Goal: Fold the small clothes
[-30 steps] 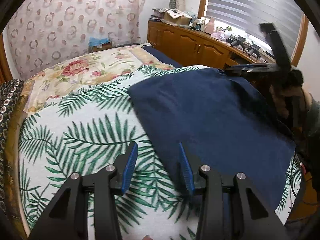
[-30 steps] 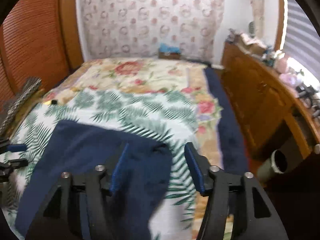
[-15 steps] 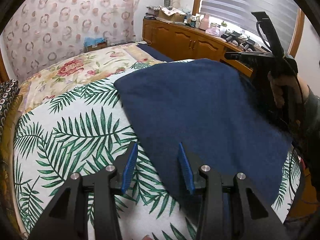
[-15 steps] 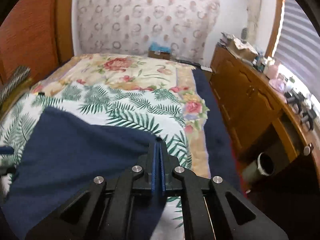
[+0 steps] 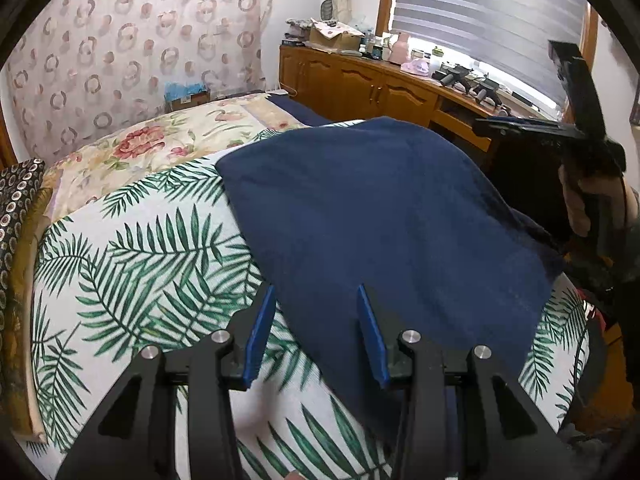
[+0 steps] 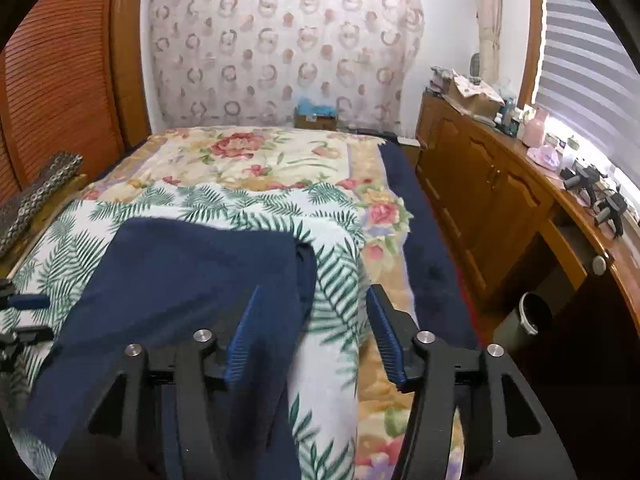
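Left wrist view: dark navy folded cloth (image 5: 392,216) flat on palm-leaf print bedspread (image 5: 132,264). Left gripper (image 5: 316,328) part open, empty (above cloth's near edge). Right gripper (image 6: 316,332) jaws opening, nothing between them.

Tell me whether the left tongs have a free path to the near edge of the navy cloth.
Probably yes. The left tongs stand open right over the navy cloth edge, on the palm-leaf cover, with nothing between.
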Available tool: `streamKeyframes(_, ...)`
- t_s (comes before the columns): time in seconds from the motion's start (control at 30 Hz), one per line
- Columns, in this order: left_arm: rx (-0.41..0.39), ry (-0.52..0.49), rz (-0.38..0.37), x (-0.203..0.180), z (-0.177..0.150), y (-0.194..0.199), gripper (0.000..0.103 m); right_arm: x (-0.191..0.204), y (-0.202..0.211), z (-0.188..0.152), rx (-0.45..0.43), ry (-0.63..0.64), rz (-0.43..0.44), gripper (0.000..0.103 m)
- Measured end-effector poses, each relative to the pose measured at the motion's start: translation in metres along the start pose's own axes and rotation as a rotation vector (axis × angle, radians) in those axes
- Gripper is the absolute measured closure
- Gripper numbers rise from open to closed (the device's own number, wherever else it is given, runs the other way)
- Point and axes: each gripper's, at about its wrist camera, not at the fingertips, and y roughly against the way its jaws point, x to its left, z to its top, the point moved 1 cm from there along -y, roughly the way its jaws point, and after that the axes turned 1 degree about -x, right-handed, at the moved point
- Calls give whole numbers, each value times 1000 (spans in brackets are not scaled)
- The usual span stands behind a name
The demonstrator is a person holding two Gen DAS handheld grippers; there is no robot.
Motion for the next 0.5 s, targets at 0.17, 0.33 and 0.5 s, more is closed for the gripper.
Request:
streamKeyframes(0.17, 8, -5, -9, -10, -7, 3, 62, 3, 17, -23, 18, -6, 42, 43)
streamKeyframes(0.33, 25, -14, -31, -22, -14, 4, 62, 8, 26, -52, 42, -13, 57, 43)
streamKeyframes(0.5, 65, -8, -63, -32, -32, 3, 62, 11, 34, -76, 62, -24, 88, 41)
